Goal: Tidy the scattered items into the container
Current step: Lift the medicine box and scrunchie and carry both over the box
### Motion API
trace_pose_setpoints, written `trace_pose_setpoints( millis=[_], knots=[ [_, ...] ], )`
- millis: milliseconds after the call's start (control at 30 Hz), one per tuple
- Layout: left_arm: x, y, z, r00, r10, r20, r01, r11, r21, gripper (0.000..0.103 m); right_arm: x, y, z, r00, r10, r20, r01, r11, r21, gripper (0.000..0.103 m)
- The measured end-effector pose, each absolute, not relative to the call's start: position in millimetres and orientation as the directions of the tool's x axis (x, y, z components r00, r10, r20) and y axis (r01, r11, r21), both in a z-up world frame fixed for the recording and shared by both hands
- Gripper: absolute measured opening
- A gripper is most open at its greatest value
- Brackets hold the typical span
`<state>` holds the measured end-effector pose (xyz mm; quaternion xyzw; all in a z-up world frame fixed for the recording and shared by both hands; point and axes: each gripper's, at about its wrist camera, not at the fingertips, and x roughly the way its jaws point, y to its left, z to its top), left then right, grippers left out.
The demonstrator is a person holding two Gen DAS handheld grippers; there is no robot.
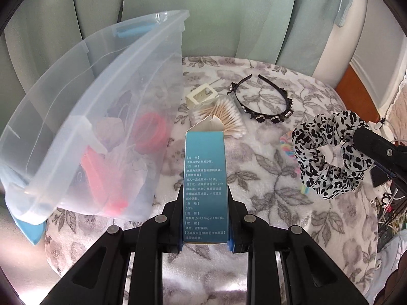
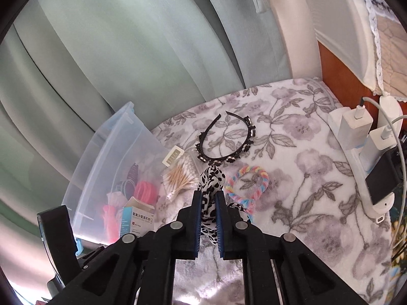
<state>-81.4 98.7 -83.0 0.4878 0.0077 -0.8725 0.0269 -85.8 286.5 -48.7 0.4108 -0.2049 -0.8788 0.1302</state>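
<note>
Bin (image 1: 63, 96): clear smooth plastic. Blanket (image 1: 267, 178): fluffy matt cloth. Box (image 1: 204, 175): glossy card. Scrunchie (image 1: 323, 152): thin printed cloth.

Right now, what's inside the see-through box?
Inside the clear box: pink hair rings, something red and dark hair ties. The cloudy wall blurs them, so anything underneath stays hidden.

Below me spreads a fleecy blanket (image 2: 292, 178) printed with grey flowers and leaves — it carries everything. On it sit the clear plastic container (image 1: 63, 117) at the left edge, a cream hair claw (image 1: 202, 96) just beside it, and a spread of cotton swabs (image 1: 223, 117) touching that claw. Further right lie a black flowered headband (image 2: 226, 139) and a pastel rainbow hair tie (image 2: 248, 185) — near each other, apart.
</note>
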Motion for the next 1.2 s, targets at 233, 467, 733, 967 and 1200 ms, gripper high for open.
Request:
trace_pose_setpoints(
  millis=[233,467,733,967,1200],
  knots=[
    [-60,90,-42,-0.605,0.003,-0.796,0.030,-0.999,-0.026,0.025,-65,286,-12,-0.684,-0.399,-0.611,0.097,-0.880,0.466,0.011],
    [-45,78,9,-0.704,0.027,-0.710,0.014,-0.999,-0.052,0.025,-48,276,34,-0.741,-0.402,-0.538,0.155,-0.882,0.445,0.011],
    [-30,49,58,-0.792,0.017,-0.610,0.044,-0.996,-0.084,0.025,-33,254,83,-0.774,-0.439,-0.455,0.248,-0.873,0.421,0.011],
    [-21,16,80,-0.834,-0.012,-0.551,0.094,-0.988,-0.120,0.025,-27,217,114,-0.774,-0.478,-0.414,0.335,-0.865,0.373,0.011],
    [-17,-18,83,-0.843,-0.035,-0.536,0.142,-0.977,-0.161,0.025,-27,161,123,-0.739,-0.528,-0.419,0.428,-0.848,0.313,0.011]
  ],
)
